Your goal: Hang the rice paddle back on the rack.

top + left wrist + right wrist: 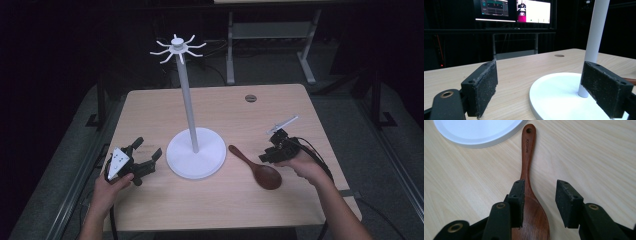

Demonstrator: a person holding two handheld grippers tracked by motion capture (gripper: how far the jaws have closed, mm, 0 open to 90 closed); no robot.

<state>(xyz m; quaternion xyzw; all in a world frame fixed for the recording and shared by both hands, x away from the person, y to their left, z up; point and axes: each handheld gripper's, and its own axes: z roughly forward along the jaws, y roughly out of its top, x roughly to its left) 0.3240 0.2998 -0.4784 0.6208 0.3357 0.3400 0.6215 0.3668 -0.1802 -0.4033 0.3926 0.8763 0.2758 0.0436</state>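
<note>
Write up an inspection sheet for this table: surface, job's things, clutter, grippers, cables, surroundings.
Surface: light wood table, with a round dark grommet near the far edge.
Job's things: brown wooden spoon lying flat, handle end close to the white stand; the stand's hooks are bare.
Clutter: nothing seen.
Grippers: left gripper open, beside the stand's base, holding nothing. Right gripper open, above the spoon's bowl; no grip seen.
Cables: a black cable trails from the right gripper.
Surroundings: dark room; lit monitors and a table frame beyond the far edge.
</note>
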